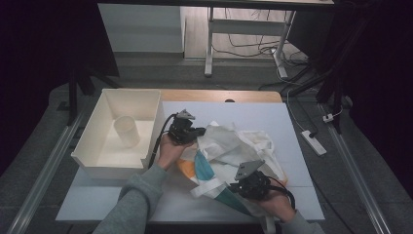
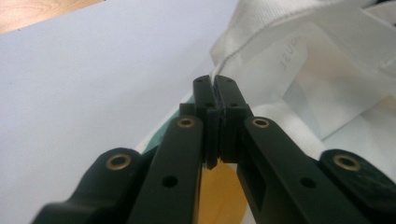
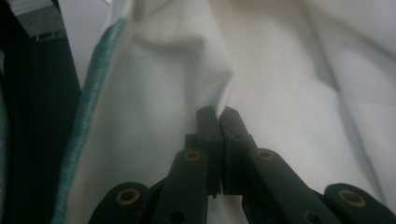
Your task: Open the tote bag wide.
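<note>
Tabletop (image 1: 253, 117): bare sheet beyond and right of the work; near edge close under the right hand.
Bin (image 1: 104, 161): left, a cup inside, bounds leftward moves.
Cloth bag (image 1: 229, 146): crumpled at centre, apparently unfolded; both pinches set, spreading remains.
Left claw (image 2: 215, 84): pinching bag hem.
Right claw (image 3: 217, 113): pinching a fabric fold.

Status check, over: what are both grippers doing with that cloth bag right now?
Left gripper shut on the bag's edge. Right gripper shut on a fold of the bag. White bin with cup sits aside, nothing blocking.
</note>
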The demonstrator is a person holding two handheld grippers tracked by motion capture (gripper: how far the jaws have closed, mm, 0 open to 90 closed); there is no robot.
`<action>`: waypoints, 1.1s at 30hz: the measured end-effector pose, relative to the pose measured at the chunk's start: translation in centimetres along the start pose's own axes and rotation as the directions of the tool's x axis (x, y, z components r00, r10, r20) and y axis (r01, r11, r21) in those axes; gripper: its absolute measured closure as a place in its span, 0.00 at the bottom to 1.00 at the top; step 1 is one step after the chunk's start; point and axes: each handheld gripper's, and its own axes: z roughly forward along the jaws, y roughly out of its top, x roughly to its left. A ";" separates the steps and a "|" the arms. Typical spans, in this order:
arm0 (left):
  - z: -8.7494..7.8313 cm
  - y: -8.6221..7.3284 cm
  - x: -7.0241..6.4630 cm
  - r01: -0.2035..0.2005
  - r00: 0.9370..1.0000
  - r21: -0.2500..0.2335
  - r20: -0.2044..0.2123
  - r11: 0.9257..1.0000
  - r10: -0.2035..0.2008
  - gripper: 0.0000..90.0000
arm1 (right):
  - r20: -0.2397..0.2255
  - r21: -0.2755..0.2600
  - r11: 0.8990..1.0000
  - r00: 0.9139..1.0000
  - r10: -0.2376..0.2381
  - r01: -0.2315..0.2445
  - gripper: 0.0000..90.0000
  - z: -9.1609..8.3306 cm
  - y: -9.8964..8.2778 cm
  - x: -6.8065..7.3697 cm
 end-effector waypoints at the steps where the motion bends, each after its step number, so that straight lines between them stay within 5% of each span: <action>1: 0.0 0.0 0.0 0.000 1.000 -0.003 -0.001 1.000 0.000 0.98 | -0.008 0.019 1.000 1.000 -0.005 0.006 0.99 0.4 -0.1 0.1; 6: 0.0 0.0 0.0 0.000 1.000 0.004 -0.001 1.000 0.000 0.98 | -0.030 0.087 0.996 0.999 -0.025 0.028 0.99 2.5 -0.4 0.7; 12: 0.0 -0.1 -0.2 -0.011 1.000 0.013 0.012 1.000 0.010 0.98 | -0.046 0.056 0.998 0.999 -0.010 0.012 0.96 2.3 -0.6 0.4; 16: -0.1 -0.2 -0.3 -0.013 1.000 0.018 0.025 1.000 0.013 0.98 | -0.054 -0.029 0.999 0.998 0.025 -0.026 0.76 1.2 -0.4 -0.1; 20: -0.3 -0.2 -0.6 -0.019 0.999 0.016 0.033 1.000 0.019 0.97 | 0.035 -0.115 0.990 0.996 0.086 -0.081 0.68 -0.6 -0.1 -1.4; 27: -0.8 -0.3 -0.8 -0.035 0.998 0.019 0.049 0.999 0.034 0.94 | 0.190 -0.139 0.983 0.971 0.143 -0.117 0.63 -1.7 -0.1 -3.8; 33: -1.0 -0.4 -1.0 -0.042 0.998 0.025 0.044 0.999 0.041 0.84 | 0.213 -0.075 0.988 0.966 0.146 -0.133 0.56 -0.3 -0.1 -5.3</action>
